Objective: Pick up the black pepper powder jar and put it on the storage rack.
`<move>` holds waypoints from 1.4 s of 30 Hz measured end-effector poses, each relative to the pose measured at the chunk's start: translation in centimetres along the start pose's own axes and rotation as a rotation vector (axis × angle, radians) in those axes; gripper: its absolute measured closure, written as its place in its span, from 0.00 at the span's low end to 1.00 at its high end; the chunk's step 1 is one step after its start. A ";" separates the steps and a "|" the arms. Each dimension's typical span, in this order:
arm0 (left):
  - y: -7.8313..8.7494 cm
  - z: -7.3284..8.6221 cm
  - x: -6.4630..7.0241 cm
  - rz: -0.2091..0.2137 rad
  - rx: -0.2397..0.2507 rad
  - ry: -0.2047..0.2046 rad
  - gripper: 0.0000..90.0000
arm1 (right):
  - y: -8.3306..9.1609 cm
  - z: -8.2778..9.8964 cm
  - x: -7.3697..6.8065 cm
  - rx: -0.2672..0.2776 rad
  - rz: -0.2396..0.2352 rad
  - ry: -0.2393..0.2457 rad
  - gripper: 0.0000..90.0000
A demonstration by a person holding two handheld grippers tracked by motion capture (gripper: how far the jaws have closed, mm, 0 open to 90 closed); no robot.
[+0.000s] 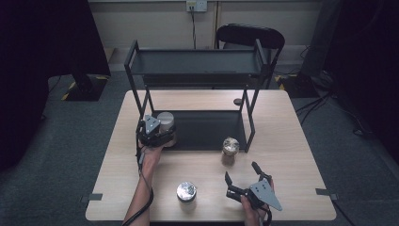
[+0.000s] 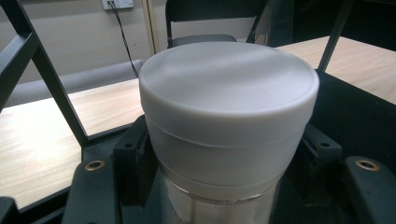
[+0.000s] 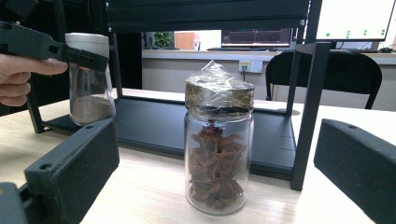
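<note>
At left of centre in the high view, the left gripper (image 1: 157, 133) is clamping its fingers on a white-lidded jar (image 1: 166, 123) at the rack's lower shelf (image 1: 207, 129), seemingly shelving it, while the right gripper (image 1: 242, 173) is waiting wide open on the counter (image 1: 291, 155) below the star-anise jar (image 1: 230, 150).

**Left jaws clamped, right jaws spread**

The left hand (image 1: 149, 157) reaches forward from a bare forearm, carrying the left gripper (image 1: 155, 133) level, its jaws closed on the jar (image 2: 229, 121) just below its white lid. A cable trails back along that arm. The right hand (image 1: 249, 207) sits low near the counter's (image 1: 291, 155) near edge, its right gripper (image 1: 242, 172) angled forward and left, jaws wide apart with nothing between them.
</note>
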State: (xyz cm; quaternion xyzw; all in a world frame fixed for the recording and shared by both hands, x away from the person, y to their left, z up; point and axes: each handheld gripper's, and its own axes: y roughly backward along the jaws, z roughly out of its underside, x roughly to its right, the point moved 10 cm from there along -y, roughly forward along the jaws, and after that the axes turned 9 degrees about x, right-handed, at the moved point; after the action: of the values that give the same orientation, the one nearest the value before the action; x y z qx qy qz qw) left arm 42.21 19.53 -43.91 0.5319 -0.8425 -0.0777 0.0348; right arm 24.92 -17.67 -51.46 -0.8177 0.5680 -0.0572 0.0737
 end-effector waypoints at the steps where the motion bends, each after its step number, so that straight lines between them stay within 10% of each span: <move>1: 0.0 0.1 0.0 -0.003 -0.004 -0.003 0.38 | 0.0 0.0 0.0 0.000 0.000 0.000 0.00; 42: 0.3 0.7 -0.3 0.010 0.014 0.021 0.38 | 0.0 0.0 0.0 0.000 0.001 0.001 0.00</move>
State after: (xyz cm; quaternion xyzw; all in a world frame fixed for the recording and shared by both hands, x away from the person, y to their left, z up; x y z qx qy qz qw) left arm 41.92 19.97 -44.50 0.5288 -0.8452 -0.0659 0.0403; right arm 24.91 -17.67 -51.46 -0.8174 0.5684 -0.0576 0.0737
